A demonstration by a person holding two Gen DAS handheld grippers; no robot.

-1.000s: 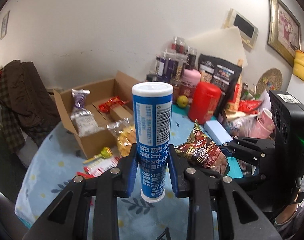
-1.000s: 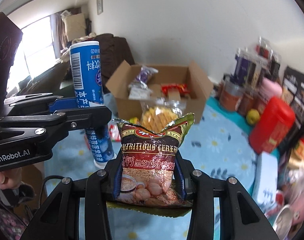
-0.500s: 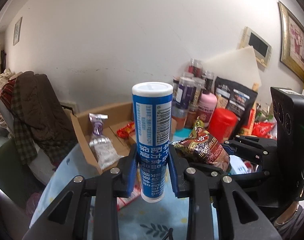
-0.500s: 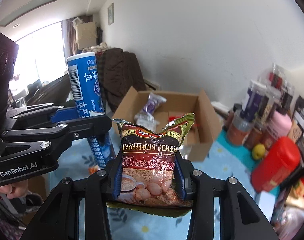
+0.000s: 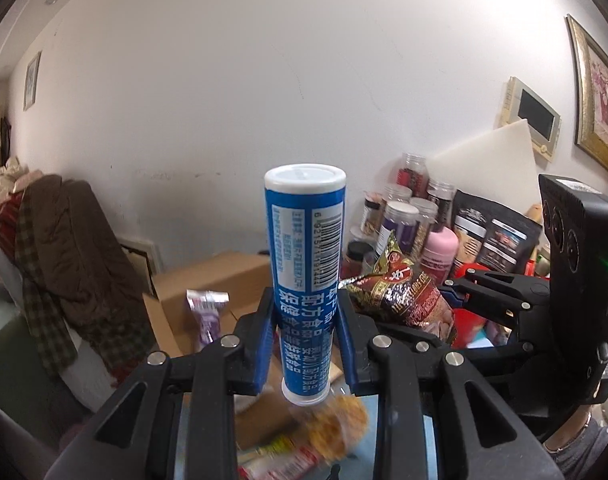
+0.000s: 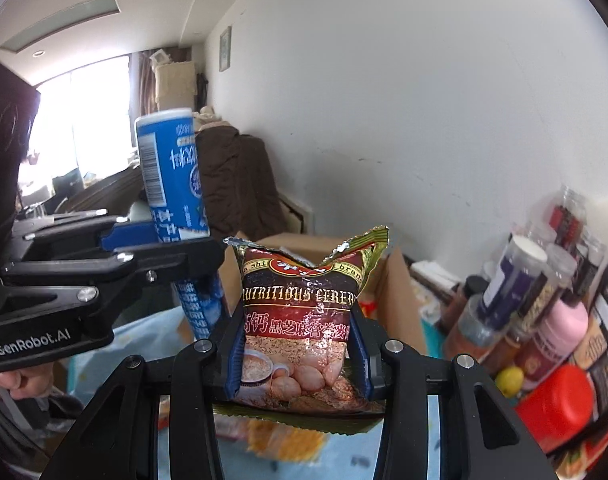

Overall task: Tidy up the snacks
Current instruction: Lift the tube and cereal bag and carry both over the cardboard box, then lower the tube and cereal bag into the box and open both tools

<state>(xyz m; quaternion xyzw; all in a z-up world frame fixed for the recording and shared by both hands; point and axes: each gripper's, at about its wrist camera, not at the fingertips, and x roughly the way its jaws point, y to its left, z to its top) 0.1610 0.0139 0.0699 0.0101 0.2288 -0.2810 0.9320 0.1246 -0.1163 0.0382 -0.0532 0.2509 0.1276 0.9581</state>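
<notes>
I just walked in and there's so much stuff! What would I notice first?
Right in front, the left gripper holds a tall blue tube with a white cap upright. Beside it, the right gripper squeezes a shiny red cereal packet. Behind both sits an open cardboard box, with jars crowded on the right.

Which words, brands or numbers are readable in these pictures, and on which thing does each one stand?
"GenRobot.AI": side of the left gripper.
"NUTRITIOUS CEREAL", last letter cut off: cereal packet in the right gripper.
Chinese print and barcode digits on the blue tube: too small to read surely.
Jar labels: blurred.
</notes>
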